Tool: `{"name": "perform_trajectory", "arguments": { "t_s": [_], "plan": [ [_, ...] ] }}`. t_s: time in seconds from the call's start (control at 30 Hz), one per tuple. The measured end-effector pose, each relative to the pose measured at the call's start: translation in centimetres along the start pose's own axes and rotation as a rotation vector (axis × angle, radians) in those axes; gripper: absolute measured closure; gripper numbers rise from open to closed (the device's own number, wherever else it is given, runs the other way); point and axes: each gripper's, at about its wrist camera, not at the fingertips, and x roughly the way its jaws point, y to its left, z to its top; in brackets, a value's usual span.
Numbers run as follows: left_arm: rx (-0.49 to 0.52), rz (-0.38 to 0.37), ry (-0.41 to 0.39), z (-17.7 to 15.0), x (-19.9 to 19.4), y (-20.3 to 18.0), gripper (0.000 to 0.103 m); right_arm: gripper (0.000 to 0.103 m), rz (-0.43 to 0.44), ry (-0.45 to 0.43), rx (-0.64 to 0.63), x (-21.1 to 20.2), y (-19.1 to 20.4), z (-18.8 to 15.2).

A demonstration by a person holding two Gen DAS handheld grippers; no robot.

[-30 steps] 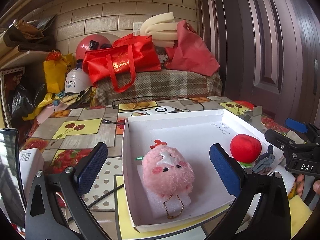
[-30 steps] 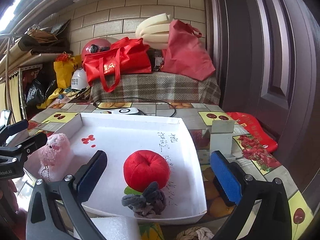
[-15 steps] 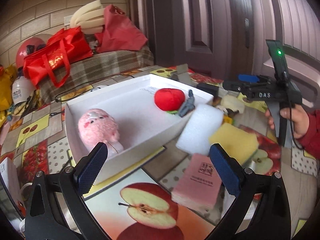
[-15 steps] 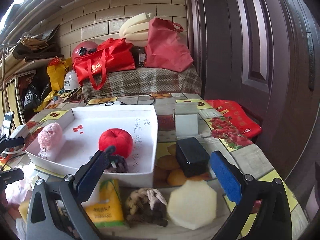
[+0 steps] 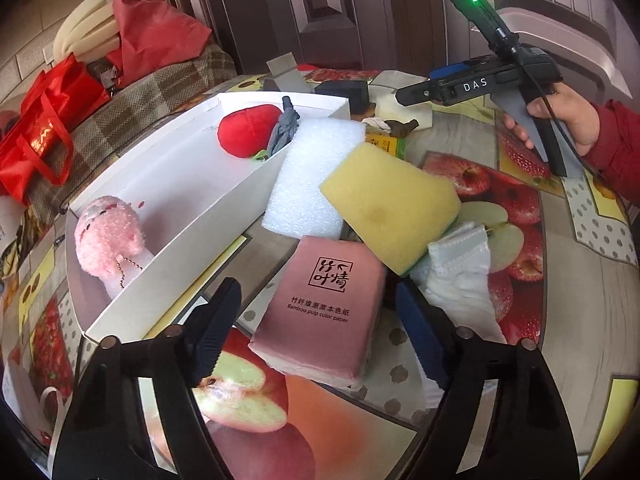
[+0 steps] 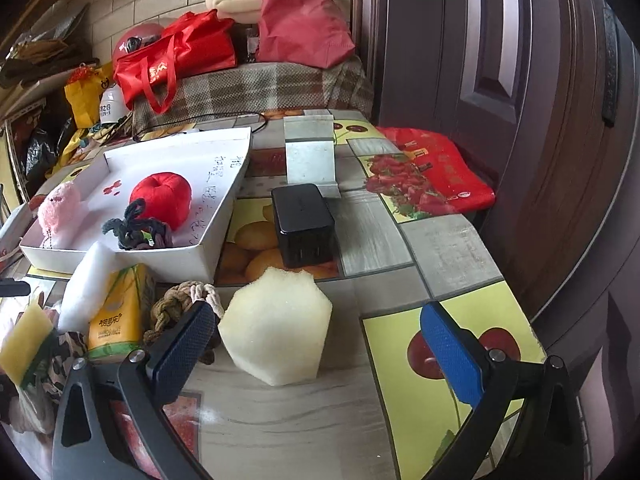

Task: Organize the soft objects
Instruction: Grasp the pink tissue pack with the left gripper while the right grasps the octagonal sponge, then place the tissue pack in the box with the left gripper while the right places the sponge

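My left gripper [image 5: 316, 316] hangs low over the table, its jaws closing around a pink tissue pack [image 5: 320, 308]; the pads stand a little off its sides. Behind the pack lie a yellow sponge [image 5: 392, 204], a white foam block [image 5: 316, 176] and a white cloth [image 5: 460, 268]. The white box [image 5: 192, 216] holds a pink plush [image 5: 108, 236], a red plush apple [image 5: 248, 130] and a grey knotted toy [image 5: 284, 128]. My right gripper [image 6: 320, 344] is open, with a white hexagonal foam piece [image 6: 276, 328] between its fingers, nearer the left one and not touched.
A black box [image 6: 302, 224] and a metal stand [image 6: 310, 156] sit beyond the foam piece. A yellow tissue pack [image 6: 114, 312] and a braided rope [image 6: 180, 304] lie left of it. A red bag [image 6: 436, 168] rests at the table's right edge by the door.
My left gripper swung from over the box down to the pink tissue pack, and its jaws have narrowed. My right gripper left the box and moved right to the hexagonal foam piece.
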Motion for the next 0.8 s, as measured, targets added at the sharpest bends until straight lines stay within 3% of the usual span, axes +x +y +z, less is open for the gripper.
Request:
{"name": "perform_trajectory", "arguments": {
  "t_s": [0.13,0.23,0.3,0.37,0.4,0.5,0.6,0.8],
  "plan": [
    [-0.032,-0.031,0.011,-0.1,0.2,0.5,0.042,0.0,0.017,0.014,0.009,0.8,0.4,0.6],
    [-0.023,-0.037,0.02,-0.1,0.3,0.2,0.047,0.007,0.017,0.074,-0.015,2.2,1.2,0.9],
    [-0.028,-0.047,0.024,-0.1,0.4,0.3,0.052,0.016,-0.003,0.125,-0.033,3.1,1.6,0.9],
    [-0.03,-0.048,0.021,-0.1,0.3,0.3,0.053,0.042,0.004,0.136,-0.023,3.3,1.4,0.8],
    [-0.025,-0.048,0.014,-0.1,0.2,0.2,0.053,0.042,0.008,0.131,-0.011,3.1,1.1,0.7],
    [-0.002,-0.005,-0.025,-0.2,-0.6,-0.3,0.053,0.044,0.01,0.081,0.029,2.1,0.3,0.7],
    [-0.011,0.074,-0.08,-0.4,-1.8,-0.4,0.053,0.045,-0.011,-0.026,0.081,0.0,-0.6,0.5],
    [-0.163,0.269,-0.296,-2.0,-6.4,1.7,0.053,0.044,-0.051,-0.23,0.135,-4.9,-0.9,-1.0]
  ]
}}
